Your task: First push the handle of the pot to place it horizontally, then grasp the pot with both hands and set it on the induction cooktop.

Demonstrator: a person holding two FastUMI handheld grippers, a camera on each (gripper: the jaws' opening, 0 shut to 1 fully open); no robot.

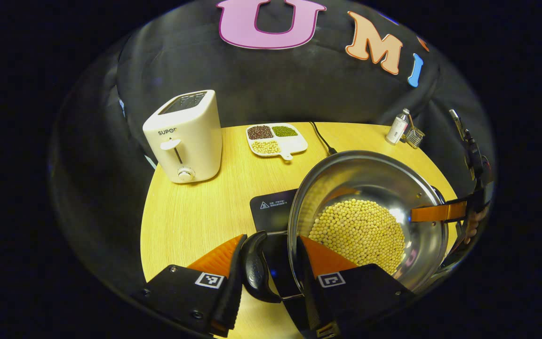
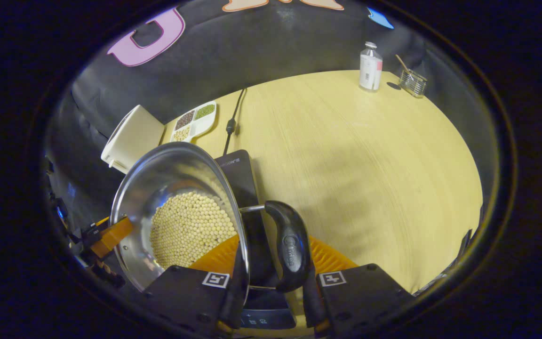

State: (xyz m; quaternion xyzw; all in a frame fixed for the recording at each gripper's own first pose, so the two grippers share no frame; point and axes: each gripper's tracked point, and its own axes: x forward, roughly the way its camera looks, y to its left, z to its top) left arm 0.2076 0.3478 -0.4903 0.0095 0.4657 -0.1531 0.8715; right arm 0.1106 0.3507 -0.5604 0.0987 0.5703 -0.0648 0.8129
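Left gripper view. The left gripper [image 1: 271,263] straddles the near side of the pot [image 1: 367,216]: one orange finger [image 1: 221,256] lies outside the black side handle [image 1: 256,268], the other inside the rim above the beans [image 1: 358,230]. The fingers are closed to about the width of handle and wall together; whether both pads press cannot be told. Beyond the fingers, the pot overlaps the black cooktop [image 1: 271,209], and across the pot the other gripper's finger [image 1: 438,212] hooks over the far rim. A toaster [image 1: 184,136] and a divided dish [image 1: 275,139] stand farther off on the table [image 1: 195,216].

Right gripper view. The right gripper [image 2: 271,263] takes the opposite side in the same manner, its fingers bracketing the rim and the second black handle [image 2: 290,247], again narrowed to that span, contact uncertain. The pot appears tilted, with the cooktop's control edge directly under the fingers. A bottle [image 2: 370,66] and a small glass [image 2: 413,81] stand far ahead.

Technique. The step appears to be the two-handed carry onto the cooktop. Keep both grippers level with each other and travel together, since unequal height would shift the loose beans; lower flat, centred on the plate, and release only once the base rests.
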